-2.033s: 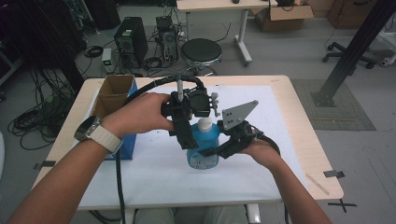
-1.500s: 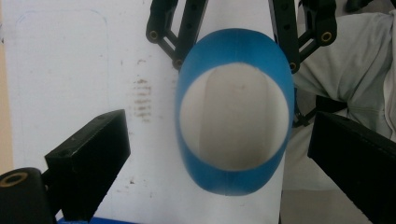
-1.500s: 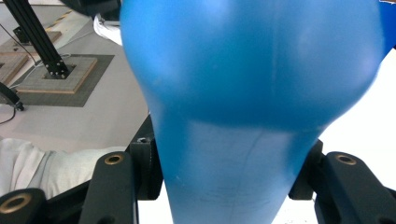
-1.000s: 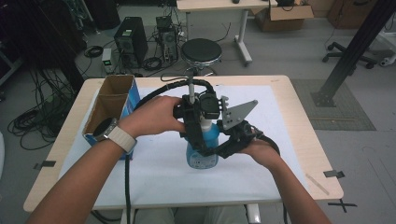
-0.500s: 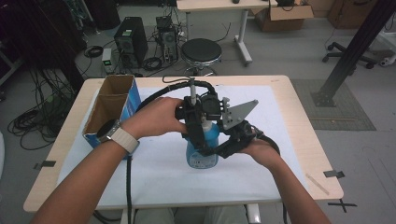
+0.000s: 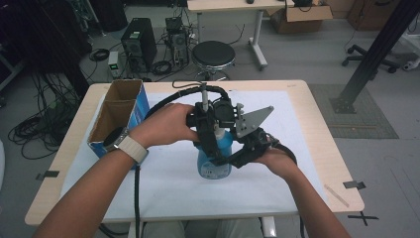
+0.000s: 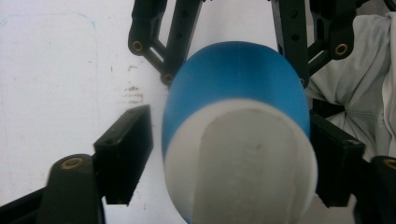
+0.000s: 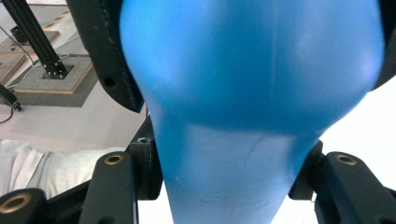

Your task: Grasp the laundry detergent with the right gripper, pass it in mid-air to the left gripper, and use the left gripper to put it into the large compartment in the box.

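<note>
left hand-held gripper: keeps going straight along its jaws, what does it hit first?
The blue bottle: its white top already sits between the left hand-held gripper jaws, which point down at it. Beyond lies the white table cover; depth is unclear.

A bottle (image 6: 214,156) stands upright near the middle of the tabletop (image 6: 317,163), on the sheet (image 6: 168,183) that covers most of it. The left tool (image 6: 210,144) comes down over the bottle from above, a jaw on either side of its top. The right tool (image 6: 237,157) reaches in from the bottle's right (low, at its body), jaws pressed to both flanks. An open box (image 6: 116,116) stands at the tabletop's left edge, well apart from the bottle. A stool (image 6: 213,54) sits on the floor behind the tabletop.
</note>
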### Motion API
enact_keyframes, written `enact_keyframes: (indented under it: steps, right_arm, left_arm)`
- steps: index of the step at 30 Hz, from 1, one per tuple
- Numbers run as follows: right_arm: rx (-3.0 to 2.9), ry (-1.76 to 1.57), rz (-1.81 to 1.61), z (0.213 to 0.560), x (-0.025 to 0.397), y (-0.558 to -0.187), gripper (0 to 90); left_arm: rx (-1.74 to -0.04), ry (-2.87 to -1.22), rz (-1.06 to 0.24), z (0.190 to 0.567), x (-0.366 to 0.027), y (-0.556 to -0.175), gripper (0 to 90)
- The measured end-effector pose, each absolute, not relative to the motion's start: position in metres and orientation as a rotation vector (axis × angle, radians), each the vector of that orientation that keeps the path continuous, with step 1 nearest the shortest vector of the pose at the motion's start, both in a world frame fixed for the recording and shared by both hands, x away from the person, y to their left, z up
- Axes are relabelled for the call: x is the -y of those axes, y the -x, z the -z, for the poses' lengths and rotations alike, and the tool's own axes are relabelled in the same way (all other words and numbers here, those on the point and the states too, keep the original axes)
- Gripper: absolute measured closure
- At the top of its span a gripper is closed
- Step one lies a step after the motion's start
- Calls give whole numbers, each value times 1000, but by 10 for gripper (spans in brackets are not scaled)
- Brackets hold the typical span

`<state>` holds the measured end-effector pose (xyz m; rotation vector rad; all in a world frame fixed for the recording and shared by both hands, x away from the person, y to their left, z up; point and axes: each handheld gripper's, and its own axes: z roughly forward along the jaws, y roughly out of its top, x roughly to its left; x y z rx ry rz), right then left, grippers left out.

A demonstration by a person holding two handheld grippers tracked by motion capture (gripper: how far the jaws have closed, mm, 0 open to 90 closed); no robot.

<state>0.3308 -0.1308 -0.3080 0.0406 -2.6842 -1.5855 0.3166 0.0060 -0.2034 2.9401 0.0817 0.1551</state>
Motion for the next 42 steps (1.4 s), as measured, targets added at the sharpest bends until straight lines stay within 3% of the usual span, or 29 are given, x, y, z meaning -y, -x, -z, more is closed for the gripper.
enact_keyframes:
  steps: [14,39,42]
  right_arm:
    - [2693,-48,1576,308,132,-330,442]
    - [2702,-88,1569,307,130,-328,440]
    - [2687,-81,1572,305,132,-329,393]
  left_arm:
    - [-68,-2921,-119,203,-6,-316,370]
    - [-68,-2910,-126,201,-8,-310,381]
    - [-85,-2903,-127,199,-10,-311,382]
